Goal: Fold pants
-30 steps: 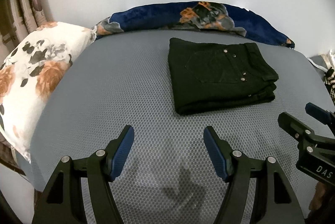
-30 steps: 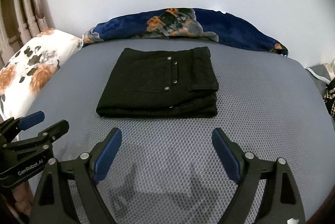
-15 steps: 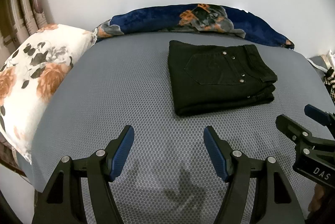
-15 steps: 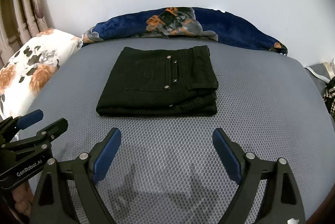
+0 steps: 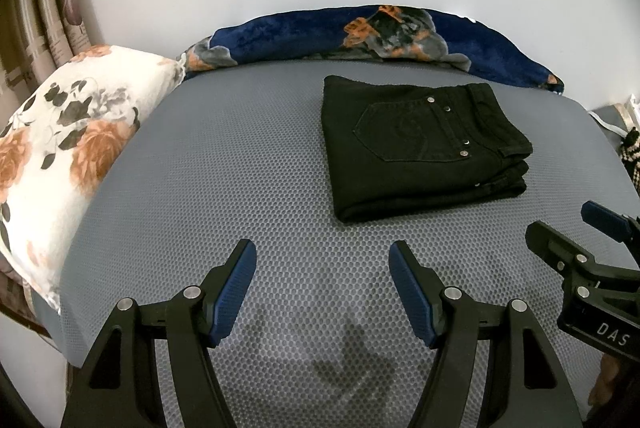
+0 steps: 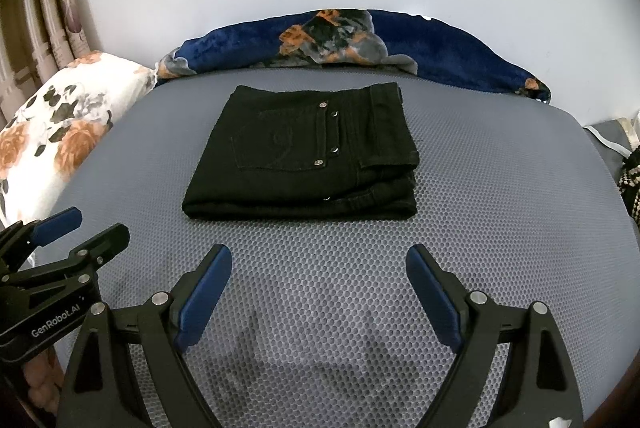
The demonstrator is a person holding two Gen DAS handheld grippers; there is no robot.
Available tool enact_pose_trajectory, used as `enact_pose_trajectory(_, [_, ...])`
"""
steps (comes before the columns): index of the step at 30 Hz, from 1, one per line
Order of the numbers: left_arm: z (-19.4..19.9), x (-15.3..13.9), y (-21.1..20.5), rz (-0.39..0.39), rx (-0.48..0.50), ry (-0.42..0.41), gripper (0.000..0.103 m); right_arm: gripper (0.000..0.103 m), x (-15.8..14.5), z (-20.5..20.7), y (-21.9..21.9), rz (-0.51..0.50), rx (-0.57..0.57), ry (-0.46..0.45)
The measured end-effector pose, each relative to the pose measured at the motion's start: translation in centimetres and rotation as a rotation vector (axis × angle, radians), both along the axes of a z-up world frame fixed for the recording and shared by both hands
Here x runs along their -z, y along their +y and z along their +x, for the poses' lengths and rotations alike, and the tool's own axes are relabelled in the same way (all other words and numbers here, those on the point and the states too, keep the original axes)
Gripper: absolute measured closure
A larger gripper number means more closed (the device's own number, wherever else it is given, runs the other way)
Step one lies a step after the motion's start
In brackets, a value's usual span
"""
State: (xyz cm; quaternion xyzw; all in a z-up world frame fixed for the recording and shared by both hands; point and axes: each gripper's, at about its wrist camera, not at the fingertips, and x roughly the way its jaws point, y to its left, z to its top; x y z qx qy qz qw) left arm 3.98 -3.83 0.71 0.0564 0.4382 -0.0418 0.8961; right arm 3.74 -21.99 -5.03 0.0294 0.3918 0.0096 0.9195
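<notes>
Both tongs, left [image 5: 322,270] and right [image 6: 319,274], hang apart and empty over the grey bed [image 5: 224,164], the black pants [image 6: 304,156] lying ahead of them in a neat folded stack (apparently finished), so withdrawing seems all that's left.

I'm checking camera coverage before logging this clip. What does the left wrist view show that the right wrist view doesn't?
Only the left wrist view: the left gripper from behind, the right gripper entering at its right edge.
Only the right wrist view: the reverse, with the left gripper's "GenRobot.AI" label.
Both: folded black pants on the grey mattress, floral pillow, blue blanket, both grippers open and empty.
</notes>
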Motion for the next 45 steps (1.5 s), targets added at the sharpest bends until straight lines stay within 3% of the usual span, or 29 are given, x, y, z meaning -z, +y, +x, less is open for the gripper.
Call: enact_pose_trajectory(45, [0.2,0.9,-0.3,0.006,0.01,0.013,0.034,0.016,1.2,0.0,0.2,0.005,0.012,0.023])
